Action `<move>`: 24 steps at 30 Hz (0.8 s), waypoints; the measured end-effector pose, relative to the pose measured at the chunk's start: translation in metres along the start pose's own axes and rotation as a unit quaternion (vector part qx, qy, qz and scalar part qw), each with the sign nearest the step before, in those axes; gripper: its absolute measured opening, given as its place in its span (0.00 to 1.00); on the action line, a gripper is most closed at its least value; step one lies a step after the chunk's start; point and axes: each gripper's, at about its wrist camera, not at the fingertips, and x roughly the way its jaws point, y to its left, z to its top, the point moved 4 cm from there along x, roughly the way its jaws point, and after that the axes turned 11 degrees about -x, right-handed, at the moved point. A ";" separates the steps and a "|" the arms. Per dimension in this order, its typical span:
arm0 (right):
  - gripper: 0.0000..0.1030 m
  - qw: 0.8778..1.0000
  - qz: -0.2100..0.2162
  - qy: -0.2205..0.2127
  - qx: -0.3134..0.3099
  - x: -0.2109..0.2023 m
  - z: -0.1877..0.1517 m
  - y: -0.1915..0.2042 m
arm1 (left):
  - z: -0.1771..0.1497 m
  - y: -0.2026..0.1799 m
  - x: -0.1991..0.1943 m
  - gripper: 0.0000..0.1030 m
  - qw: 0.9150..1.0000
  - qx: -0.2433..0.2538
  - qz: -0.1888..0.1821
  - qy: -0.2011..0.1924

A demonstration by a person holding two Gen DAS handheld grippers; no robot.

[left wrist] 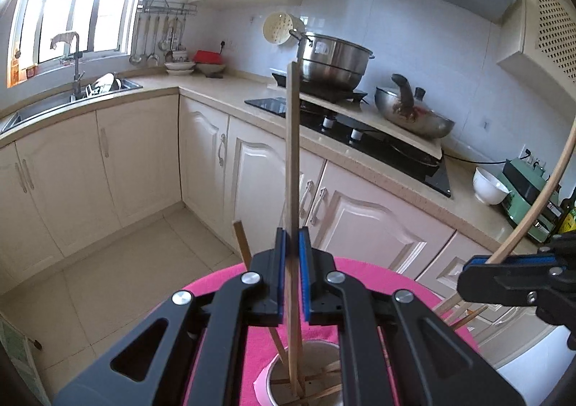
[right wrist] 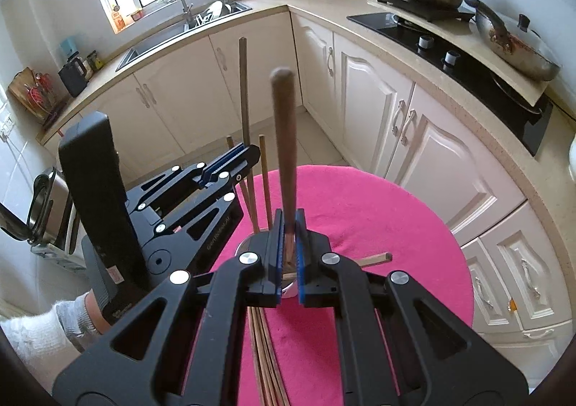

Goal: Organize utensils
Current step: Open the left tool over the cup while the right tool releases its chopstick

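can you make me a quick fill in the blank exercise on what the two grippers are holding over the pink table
1. The left gripper is shut on a pale wooden chopstick whose lower end is inside the round metal ____.
2. The right gripper is shut on a dark brown round-ended chopstick that points ____.
3. The round table is covered with a ____ cloth.
4. On the stove at the back stands a large steel ____.

Missing words: cup; upward; pink; pot
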 end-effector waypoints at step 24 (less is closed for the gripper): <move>0.06 1.000 0.011 0.027 -0.008 0.025 -0.009 0.008 | -0.004 0.005 -0.034 0.47 0.998 -0.026 0.025 0.042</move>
